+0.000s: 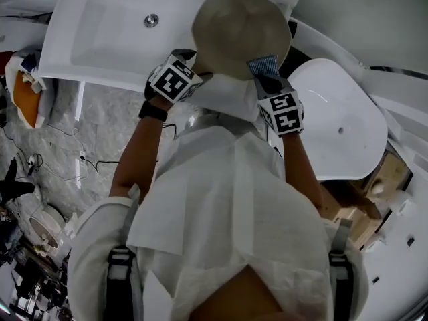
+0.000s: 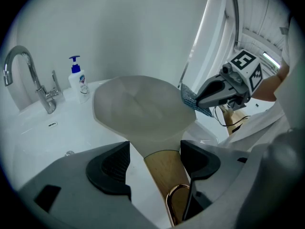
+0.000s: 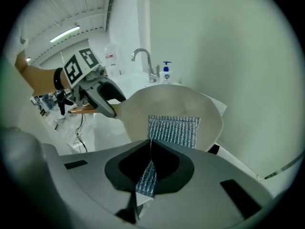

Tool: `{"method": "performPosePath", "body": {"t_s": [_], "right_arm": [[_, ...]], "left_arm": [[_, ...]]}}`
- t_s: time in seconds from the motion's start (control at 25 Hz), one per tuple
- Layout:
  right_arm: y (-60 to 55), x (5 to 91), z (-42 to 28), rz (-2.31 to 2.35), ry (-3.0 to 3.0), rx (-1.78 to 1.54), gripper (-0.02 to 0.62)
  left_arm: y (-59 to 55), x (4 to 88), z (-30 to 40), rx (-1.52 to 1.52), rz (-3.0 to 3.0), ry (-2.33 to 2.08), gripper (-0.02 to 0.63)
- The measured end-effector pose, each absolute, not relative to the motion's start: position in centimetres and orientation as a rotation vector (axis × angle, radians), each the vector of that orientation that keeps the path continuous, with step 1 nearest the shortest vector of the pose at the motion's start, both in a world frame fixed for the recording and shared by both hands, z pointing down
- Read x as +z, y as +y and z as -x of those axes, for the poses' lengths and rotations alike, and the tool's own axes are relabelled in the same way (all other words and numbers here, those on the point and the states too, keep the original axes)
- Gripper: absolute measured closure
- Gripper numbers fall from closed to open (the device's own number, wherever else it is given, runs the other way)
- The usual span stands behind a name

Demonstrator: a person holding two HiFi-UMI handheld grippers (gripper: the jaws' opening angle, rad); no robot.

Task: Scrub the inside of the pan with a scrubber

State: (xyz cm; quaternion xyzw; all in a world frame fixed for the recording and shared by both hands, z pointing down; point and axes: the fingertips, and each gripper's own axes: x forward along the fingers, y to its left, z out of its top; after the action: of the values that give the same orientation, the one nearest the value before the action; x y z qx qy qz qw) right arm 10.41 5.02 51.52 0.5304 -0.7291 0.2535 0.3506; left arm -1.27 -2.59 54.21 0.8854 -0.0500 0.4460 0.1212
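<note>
one white ceramic sink (image 1: 100, 39) sits below the round cream pan (image 1: 241, 32), over its right edge. left gripper (image 2: 155, 159) clamps the pan's wooden handle (image 2: 164, 180); that lone hold could let it twist under pressure. right gripper (image 3: 148, 149), jaws together, pinches the blue-grey mesh scrubber (image 3: 174, 130) at the pan's inside near the rim; the thin pinch may slip.

The pan (image 1: 241, 35) — cream, round, with a wooden handle (image 2: 164, 175) ending in a copper-coloured loop — is held aloft and tilted over the right-hand corner of the sink (image 1: 100, 39). The scrubber (image 3: 174, 130) — a blue-grey mesh rectangle — lies flat against the pan's pale face, near its rim.
</note>
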Motion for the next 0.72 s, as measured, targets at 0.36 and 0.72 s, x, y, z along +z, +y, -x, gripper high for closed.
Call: {"method": "performPosePath", "body": {"t_s": [0.36,0.72], "right_arm": [[4.5,51.8,-7.1,-1.333,-1.984,0.689,0.578],[3.5,51.8,-18.2,-1.538,-1.789,0.68,0.578]], "left_arm": [[-3.0,54.5,1.3,1.311,-2.579,-0.149,0.266],[-2.9,54.4,1.3,1.316,-2.571,-0.146,0.265]]}}
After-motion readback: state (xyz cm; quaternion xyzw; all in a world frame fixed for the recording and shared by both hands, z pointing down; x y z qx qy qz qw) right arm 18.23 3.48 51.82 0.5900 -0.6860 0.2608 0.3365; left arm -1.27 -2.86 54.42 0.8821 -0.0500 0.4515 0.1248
